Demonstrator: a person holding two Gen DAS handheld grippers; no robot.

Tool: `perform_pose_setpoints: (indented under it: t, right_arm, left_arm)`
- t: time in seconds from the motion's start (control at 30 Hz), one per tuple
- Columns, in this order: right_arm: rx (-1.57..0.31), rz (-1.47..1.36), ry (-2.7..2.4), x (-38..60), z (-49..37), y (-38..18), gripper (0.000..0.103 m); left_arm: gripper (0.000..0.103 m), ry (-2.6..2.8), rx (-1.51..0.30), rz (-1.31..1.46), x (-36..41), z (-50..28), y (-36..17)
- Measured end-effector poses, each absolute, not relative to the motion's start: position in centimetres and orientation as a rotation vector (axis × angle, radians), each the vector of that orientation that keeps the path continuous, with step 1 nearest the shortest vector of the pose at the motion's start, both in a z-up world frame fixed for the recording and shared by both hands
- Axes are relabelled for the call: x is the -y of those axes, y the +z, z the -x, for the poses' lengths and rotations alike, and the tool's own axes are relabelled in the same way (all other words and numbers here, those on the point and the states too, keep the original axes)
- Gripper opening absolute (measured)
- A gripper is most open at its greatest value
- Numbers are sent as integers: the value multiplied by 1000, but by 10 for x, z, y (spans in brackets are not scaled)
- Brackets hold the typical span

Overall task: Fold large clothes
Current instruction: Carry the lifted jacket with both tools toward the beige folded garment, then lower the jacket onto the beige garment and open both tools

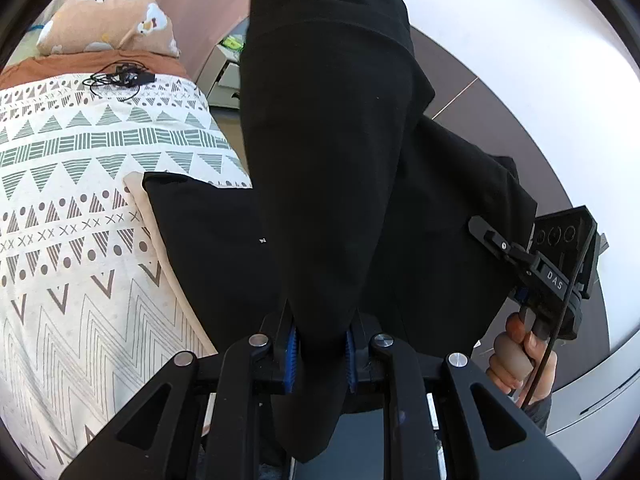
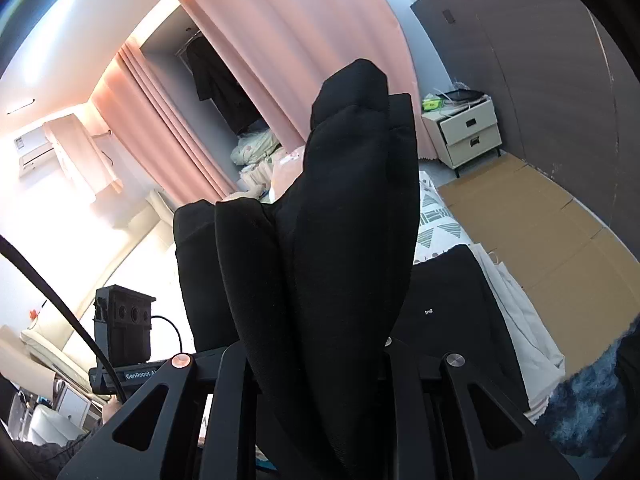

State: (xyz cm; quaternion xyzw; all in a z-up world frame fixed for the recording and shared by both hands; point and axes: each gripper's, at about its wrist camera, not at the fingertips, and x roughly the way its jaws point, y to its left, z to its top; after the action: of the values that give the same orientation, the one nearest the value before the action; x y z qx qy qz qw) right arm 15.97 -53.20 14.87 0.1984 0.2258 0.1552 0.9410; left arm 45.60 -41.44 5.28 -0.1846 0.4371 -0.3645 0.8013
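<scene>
- Over the bed (image 1: pixel 80 200), my left camera shows what my right cannot: the patterned cover with grey triangles and zigzags, a tangled black cable (image 1: pixel 120 78) on it, a tan pillow (image 1: pixel 108 24) printed with small animals, and my right hand (image 1: pixel 520 356) gripping its handle.
- My right camera alone shows pink curtains (image 2: pixel 280 40), a white two-drawer nightstand (image 2: pixel 466 132), flattened cardboard (image 2: pixel 540 220) on the floor and a dark garment hanging in the alcove (image 2: pixel 216 80).
- The black garment (image 1: pixel 328 140) is a soft, matte knit, bunched in thick upright folds; its lower part drapes onto the bed edge.
- My left gripper (image 1: pixel 320 356) is clenched on a fold, blue pads pressing both sides.
- My right gripper (image 2: pixel 320 360) is nearly closed and grasps the same black cloth (image 2: pixel 344 200), which rises in rounded ribbed folds and hides its fingertips.
</scene>
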Motion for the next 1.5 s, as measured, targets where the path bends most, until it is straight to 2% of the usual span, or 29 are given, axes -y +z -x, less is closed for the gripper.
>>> perform_pose_setpoints:
  t: [0.4, 0.67, 0.77, 0.8, 0.83, 0.87, 0.9, 0.93, 0.97, 1.0, 1.07, 1.23, 1.5]
  right_arm:
    - [-587, -432, 284, 520, -241, 136, 14]
    - [-720, -496, 177, 511, -292, 96, 14]
    - [-779, -522, 77, 507, -306, 84, 20]
    - [-799, -523, 45, 507, -311, 86, 29]
    - [-817, -512, -9, 505, -312, 88, 44]
    - [-821, -496, -50, 503, -315, 98, 54]
    - [-815, -476, -85, 501, -313, 106, 74]
    - [-799, -471, -100, 500, -306, 113, 86]
    - [-782, -476, -108, 499, -299, 123, 86]
    - [-768, -485, -129, 503, -285, 130, 86]
    - [-743, -486, -176, 503, -254, 143, 86]
    - [-683, -499, -222, 481, -158, 148, 86]
    - [-567, -700, -304, 457, 1, 96, 86]
  left_arm:
    - [20, -730, -1038, 436, 425, -525, 11]
    - [20, -678, -1132, 464, 429, -578, -51]
    - [22, -666, -1169, 480, 432, -590, -69]
    - [24, -666, -1180, 486, 433, -593, -73]
    - [26, -669, -1184, 485, 434, -593, -75]
    - [28, -674, -1182, 479, 435, -594, -75]
    - [31, -684, -1177, 473, 436, -594, -74]
    - [34, -691, -1169, 462, 437, -593, -72]
    - [44, -694, -1163, 455, 438, -593, -69]
    - [60, -701, -1155, 452, 439, -594, -68]
    - [78, -702, -1136, 455, 435, -592, -64]
    - [78, -697, -1115, 470, 424, -595, -58]
    - [78, -690, -1083, 401, 413, -594, -58]
